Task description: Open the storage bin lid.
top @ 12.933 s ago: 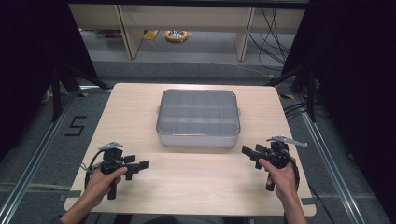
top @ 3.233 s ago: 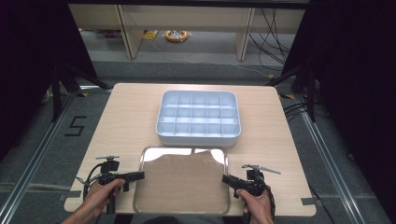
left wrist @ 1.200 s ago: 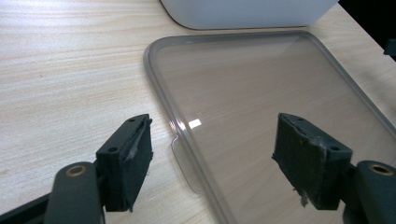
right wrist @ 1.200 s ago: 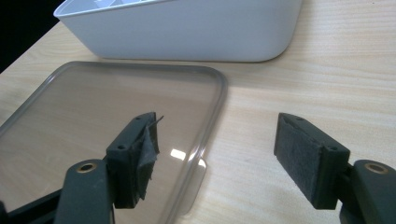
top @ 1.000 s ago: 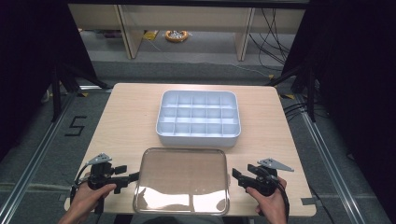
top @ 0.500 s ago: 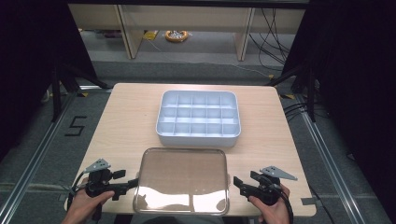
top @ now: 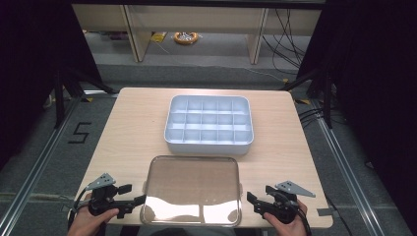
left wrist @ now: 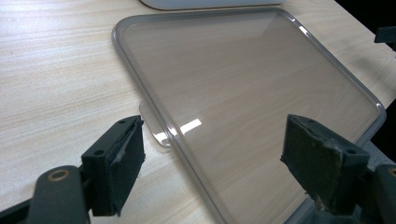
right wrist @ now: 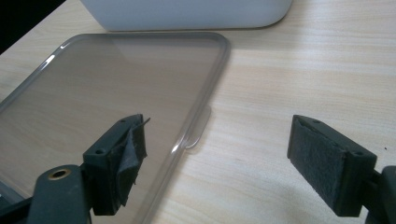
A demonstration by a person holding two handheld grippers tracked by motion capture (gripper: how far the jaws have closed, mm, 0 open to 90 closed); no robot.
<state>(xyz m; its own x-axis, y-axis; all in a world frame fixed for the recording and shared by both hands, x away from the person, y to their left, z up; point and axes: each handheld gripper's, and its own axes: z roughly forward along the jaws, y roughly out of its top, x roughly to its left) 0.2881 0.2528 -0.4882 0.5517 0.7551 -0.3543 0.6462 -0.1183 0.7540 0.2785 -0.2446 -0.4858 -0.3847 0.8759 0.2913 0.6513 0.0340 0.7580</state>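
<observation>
A clear lid lies flat on the wooden table near its front edge. Behind it stands a pale box divided into several compartments, uncovered. My left gripper sits just off the lid's left edge, and its jaws have just been opening. In the left gripper view the left gripper is open, with the lid and its small tab ahead, untouched by the pads. My right gripper is off the lid's right edge and has also been opening. The right gripper stands wide, clear of the lid.
The table's front edge runs just under both hands. Bare wood lies left and right of the box. Beyond the table are grey floor, a "5" mark, shelving and cables.
Both hands have drawn back from the lid's side edges toward the near edge of the table, and their jaws stand wider. The lid stays flat where it was.
</observation>
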